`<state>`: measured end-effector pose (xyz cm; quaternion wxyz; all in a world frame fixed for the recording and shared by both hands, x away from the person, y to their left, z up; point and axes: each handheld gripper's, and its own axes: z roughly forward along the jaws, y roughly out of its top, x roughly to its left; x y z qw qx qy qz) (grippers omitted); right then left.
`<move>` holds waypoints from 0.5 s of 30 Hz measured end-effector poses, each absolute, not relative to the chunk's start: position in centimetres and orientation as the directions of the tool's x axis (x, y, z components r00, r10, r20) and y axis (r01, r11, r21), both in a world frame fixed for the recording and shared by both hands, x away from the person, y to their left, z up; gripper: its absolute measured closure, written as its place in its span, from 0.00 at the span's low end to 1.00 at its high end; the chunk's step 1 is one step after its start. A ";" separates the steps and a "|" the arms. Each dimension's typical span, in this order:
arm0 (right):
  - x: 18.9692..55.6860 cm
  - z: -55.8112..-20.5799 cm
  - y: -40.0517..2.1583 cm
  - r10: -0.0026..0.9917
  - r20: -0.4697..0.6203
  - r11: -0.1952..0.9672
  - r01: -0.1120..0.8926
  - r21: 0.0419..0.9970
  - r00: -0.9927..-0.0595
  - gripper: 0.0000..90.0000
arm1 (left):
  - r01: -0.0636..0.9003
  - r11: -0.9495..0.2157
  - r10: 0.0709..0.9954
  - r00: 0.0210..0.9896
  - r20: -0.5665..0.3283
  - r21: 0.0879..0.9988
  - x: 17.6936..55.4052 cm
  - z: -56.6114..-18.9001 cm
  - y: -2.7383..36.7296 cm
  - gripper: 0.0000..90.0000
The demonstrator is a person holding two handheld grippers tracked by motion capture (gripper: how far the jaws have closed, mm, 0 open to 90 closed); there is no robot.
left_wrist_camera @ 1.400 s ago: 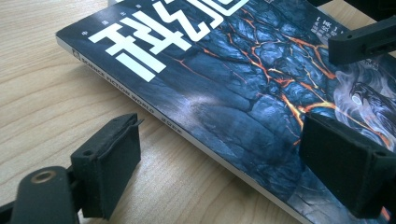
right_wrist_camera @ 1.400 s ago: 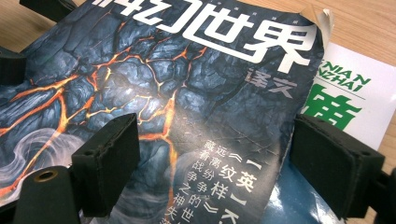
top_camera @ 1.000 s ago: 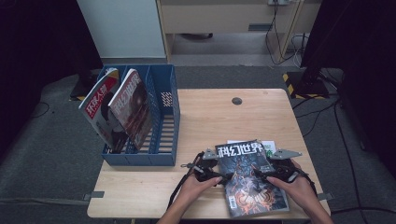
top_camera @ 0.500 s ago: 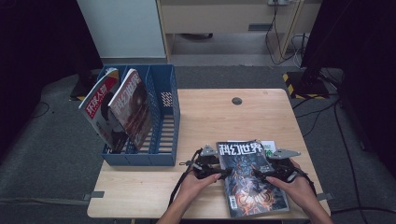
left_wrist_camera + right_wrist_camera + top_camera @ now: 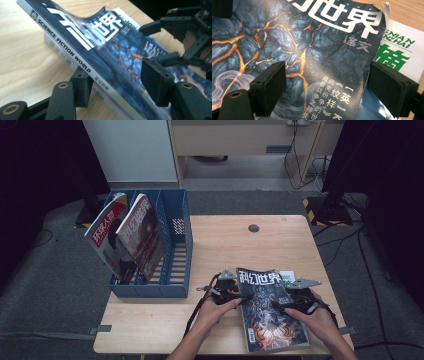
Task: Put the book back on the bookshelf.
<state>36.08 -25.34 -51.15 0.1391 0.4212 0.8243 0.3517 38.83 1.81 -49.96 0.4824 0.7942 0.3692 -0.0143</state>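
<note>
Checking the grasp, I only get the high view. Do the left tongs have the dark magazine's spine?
Observer: Yes. In the left gripper view, the spine of the dark glossy lava-cover magazine sits between the left tongs, whose jaws have just been closing.
Operator: Clamped?
Observer: Seemingly not. One pad is under the spine, but the upper pad looks clear of the cover.
Operator: Anything underneath?
Observer: In the right gripper view, the cover's curled corner lies over a white booklet with green print.

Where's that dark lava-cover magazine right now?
In the high view the magazine lies at the table's near right edge, between the left gripper and right gripper.
</note>
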 end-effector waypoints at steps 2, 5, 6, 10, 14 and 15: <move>36.1 -51.1 -25.1 0.794 0.064 0.398 0.595 0.698 -0.605 0.18 | 0.594 -0.277 0.573 0.733 -0.366 0.756 39.0 -49.5 1.2 0.48; 36.1 -51.1 -25.0 0.792 0.065 0.397 0.594 0.700 -0.607 0.18 | 0.584 -0.316 0.582 0.742 -0.334 0.748 39.5 -49.0 0.6 0.48; 36.1 -51.1 -24.9 0.792 0.065 0.400 0.596 0.697 -0.607 0.18 | 0.589 -0.319 0.586 0.738 -0.334 0.742 39.6 -48.9 0.5 0.48; 36.1 -51.1 -24.7 0.793 0.066 0.398 0.597 0.697 -0.606 0.17 | 0.590 -0.332 0.599 0.734 -0.319 0.736 39.9 -49.0 0.2 0.50; 36.1 -51.1 -24.6 0.795 0.064 0.396 0.596 0.698 -0.603 0.16 | 0.582 -0.342 0.626 0.726 -0.284 0.738 40.0 -49.0 -0.1 0.66; 36.0 -51.2 -24.6 0.796 0.067 0.393 0.598 0.698 -0.602 0.16 | 0.588 -0.335 0.635 0.718 -0.285 0.736 40.0 -48.9 -0.1 0.68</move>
